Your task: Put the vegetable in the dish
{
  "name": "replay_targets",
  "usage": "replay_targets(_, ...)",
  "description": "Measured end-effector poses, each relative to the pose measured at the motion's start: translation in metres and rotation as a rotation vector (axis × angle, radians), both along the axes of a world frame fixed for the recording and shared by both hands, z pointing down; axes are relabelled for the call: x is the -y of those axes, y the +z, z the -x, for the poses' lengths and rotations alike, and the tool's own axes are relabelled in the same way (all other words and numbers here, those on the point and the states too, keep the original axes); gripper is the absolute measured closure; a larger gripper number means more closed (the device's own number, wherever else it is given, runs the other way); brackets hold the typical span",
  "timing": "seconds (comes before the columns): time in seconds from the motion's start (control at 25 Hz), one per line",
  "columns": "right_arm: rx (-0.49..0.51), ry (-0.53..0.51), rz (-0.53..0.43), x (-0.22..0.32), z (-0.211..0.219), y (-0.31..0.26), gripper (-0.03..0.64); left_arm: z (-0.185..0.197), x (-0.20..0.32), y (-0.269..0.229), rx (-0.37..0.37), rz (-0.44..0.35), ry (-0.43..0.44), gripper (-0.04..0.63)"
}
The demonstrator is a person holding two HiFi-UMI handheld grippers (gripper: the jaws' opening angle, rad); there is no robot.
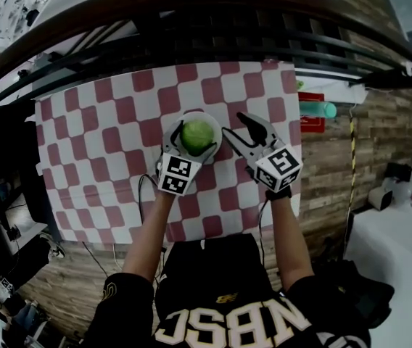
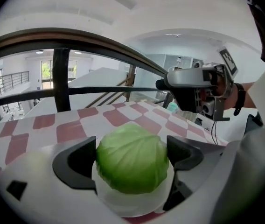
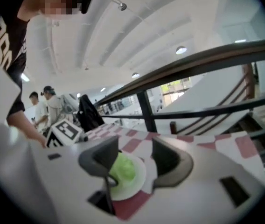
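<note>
cabbage (image 1: 197, 133) is sitting in the white dish (image 2: 132, 208) | my left gripper (image 2: 132, 158) is clamping its sides, so I judge only release is remaining | right gripper (image 1: 233, 124) is hovering just beside, jaws apart, empty | checkered desk (image 1: 104, 143)

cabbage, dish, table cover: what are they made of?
The cabbage looks like a plastic replica: uniform green, moulded veins, faint sheen. The dish is white and smooth, plastic or ceramic, can't tell. The table cover is a red-and-white checked sheet lying flat; cloth or vinyl, unclear.
</note>
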State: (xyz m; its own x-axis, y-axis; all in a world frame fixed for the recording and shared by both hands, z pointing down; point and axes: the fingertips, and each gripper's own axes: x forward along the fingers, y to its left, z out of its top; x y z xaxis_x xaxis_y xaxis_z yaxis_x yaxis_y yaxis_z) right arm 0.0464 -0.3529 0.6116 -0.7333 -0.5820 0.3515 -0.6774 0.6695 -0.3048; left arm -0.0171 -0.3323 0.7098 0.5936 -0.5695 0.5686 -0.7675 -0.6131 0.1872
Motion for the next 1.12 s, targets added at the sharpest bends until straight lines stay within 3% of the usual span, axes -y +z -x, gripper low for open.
replay_targets(0.12, 0.020, 0.048, 0.007, 0.003, -0.001, 0.006, 0.383, -0.001, 0.007, 0.022, -0.050, 0.074, -0.037, 0.104)
replay_targets(0.2, 0.029, 0.071, 0.012, -0.003, 0.002, 0.004, 0.383, 0.004, 0.006, 0.025, -0.048, 0.082, -0.052, 0.104)
replay_targets(0.4, 0.025, 0.118, -0.044, -0.008, 0.009, -0.022, 0.383, 0.014, 0.019, -0.019, -0.063, -0.020, -0.076, 0.104)
replay_targets(0.6, 0.031, 0.203, -0.095, -0.023, 0.009, -0.055, 0.383, 0.030, 0.014, -0.079, -0.137, -0.127, -0.168, 0.104)
replay_targets(0.88, -0.075, 0.246, -0.206, -0.056, 0.017, -0.114, 0.388, 0.052, -0.021, -0.175, -0.200, -0.275, -0.255, 0.111)
replay_targets(1.12, -0.090, 0.273, -0.305, -0.076, 0.028, -0.158, 0.473, 0.070, -0.049, -0.238, -0.187, -0.407, -0.309, 0.259)
